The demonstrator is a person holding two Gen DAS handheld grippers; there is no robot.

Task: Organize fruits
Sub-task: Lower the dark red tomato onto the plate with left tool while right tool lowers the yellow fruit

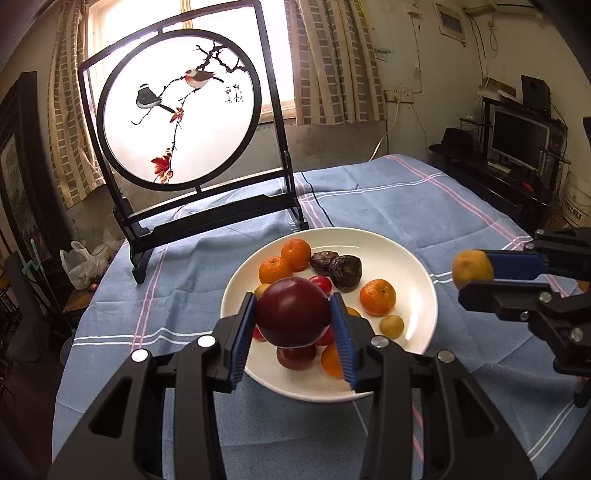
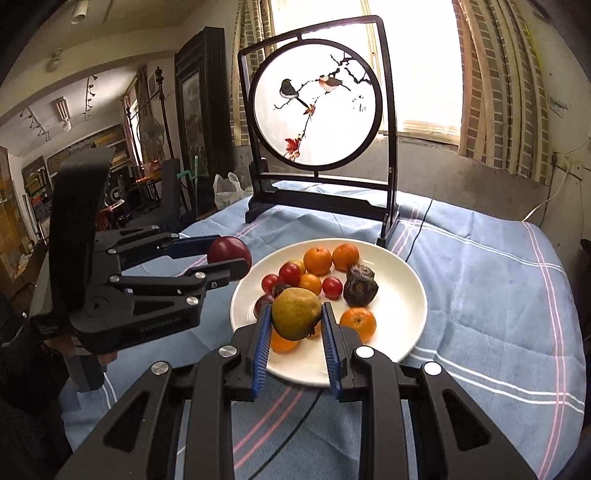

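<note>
Blown-out window (image 1: 207,22) backlight, fisheye-warped edges

A worktop under a blue striped cloth (image 1: 388,206) carries a round white plate (image 1: 399,254) beneath both tongs, and a black-framed bird-painted screen (image 1: 177,110) beyond.

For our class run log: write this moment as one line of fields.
left gripper: shut on dark red round plum | right gripper: shut on yellow-green round fruit | both above white round plate

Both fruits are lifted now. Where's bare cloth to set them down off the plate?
Bare blue tablecloth lies right of the white plate, and more between plate and near edge. The framed bird screen crowds the far side; the plate's middle is packed with fruit.
</note>
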